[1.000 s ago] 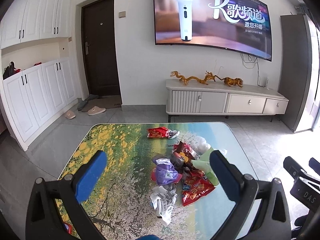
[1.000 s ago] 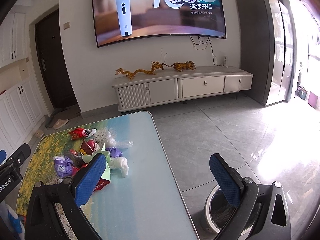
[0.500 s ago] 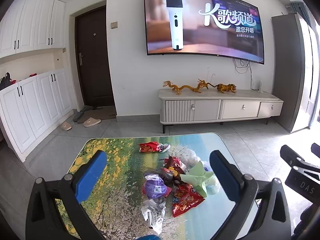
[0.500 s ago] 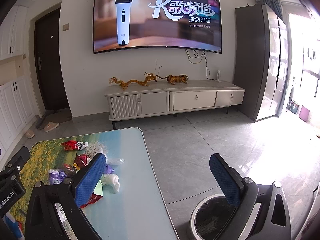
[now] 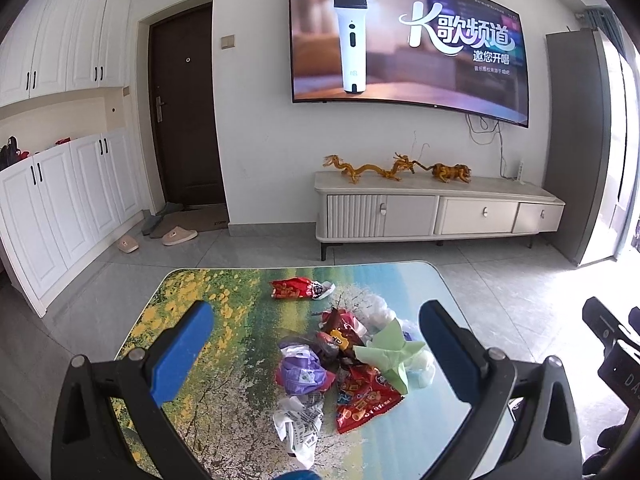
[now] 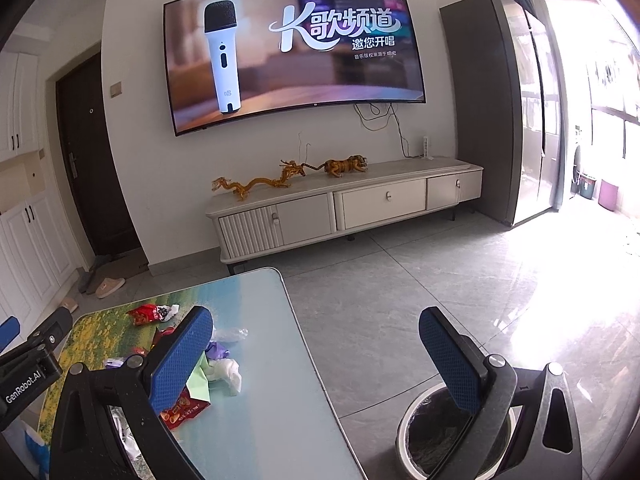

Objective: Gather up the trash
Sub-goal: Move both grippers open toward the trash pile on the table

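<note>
A heap of trash lies on the picture-topped table (image 5: 208, 296): a purple wrapper (image 5: 302, 370), a red snack bag (image 5: 366, 398), a green paper napkin (image 5: 390, 350), a crumpled white paper (image 5: 298, 424) and a separate red wrapper (image 5: 296, 289) farther back. My left gripper (image 5: 316, 354) hovers open above the near side of the heap, holding nothing. My right gripper (image 6: 316, 360) is open too, raised past the table's right edge, with the heap (image 6: 192, 384) behind its left finger. A round bin (image 6: 452, 436) with a dark liner stands on the floor below its right finger.
A white TV cabinet (image 5: 436, 214) with golden figurines stands against the far wall under a large screen (image 5: 408, 44). White cupboards (image 5: 60, 208) and slippers (image 5: 178, 236) are at the left by a dark door. Grey tiled floor (image 6: 460, 288) spreads right of the table.
Both grippers have risen and tilted upward, so the table and trash heap sit lower and smaller in view. Both stay open. The trash has not moved.
</note>
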### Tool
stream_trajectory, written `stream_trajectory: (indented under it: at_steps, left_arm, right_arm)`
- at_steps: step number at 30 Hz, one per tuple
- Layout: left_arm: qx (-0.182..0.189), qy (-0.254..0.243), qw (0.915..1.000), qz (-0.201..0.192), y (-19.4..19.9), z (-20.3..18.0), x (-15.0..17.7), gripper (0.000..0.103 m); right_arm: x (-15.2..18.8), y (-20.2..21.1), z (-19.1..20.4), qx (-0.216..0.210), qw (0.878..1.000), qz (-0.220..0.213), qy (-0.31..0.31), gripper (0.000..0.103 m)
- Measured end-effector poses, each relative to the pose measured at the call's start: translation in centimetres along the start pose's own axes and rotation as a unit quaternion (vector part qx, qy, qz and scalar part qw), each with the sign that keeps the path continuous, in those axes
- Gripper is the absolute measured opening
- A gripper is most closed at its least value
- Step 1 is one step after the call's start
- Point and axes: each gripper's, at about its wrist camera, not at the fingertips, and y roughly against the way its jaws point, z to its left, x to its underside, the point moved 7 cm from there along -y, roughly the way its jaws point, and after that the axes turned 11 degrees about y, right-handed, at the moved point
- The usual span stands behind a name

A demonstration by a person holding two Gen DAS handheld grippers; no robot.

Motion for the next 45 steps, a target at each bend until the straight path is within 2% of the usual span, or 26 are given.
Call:
stream_trajectory:
  at_steps: [6,9,12,17,25,37,45]
  left_arm:
    - [-0.006,-0.025,0.9993,-0.025,2.2,-0.7,-1.3,0.103]
    - [0.003,-0.031,0.9984,-0.046,4.1,-0.8,-2.7,0.103]
    - [0.005,-0.030,0.9974,-0.065,5.6,-0.8,-3.8,0.103]
    - [0.014,-0.014,0.9972,-0.073,6.6,-0.3,-4.5,0.103]
    - [0.011,-0.008,0.9967,-0.080,6.5,0.4,-4.5,0.103]
    - [0.023,-0.006,0.9967,-0.078,5.1,0.5,-3.8,0.103]
    - [0.025,-0.003,0.9969,-0.075,3.4,0.5,-3.2,0.103]
  right_arm:
    - [-0.7,1.1,0.2,-0.003,1.000,-0.018,0.013,0.103]
    - [-1.5,2.0,0.1,-0.009,0.999,-0.033,0.012,0.103]
    - [-2.4,2.9,0.3,-0.016,0.999,-0.045,0.012,0.103]
    - [-3.0,3.9,0.8,-0.018,0.998,-0.059,0.018,0.103]
    - [-2.9,4.1,1.4,-0.035,0.997,-0.071,0.019,0.103]
    - [-1.4,1.2,2.5,-0.044,0.997,-0.042,0.039,0.103]
    - [-0.8,-0.3,2.2,-0.041,0.998,-0.039,0.040,0.103]
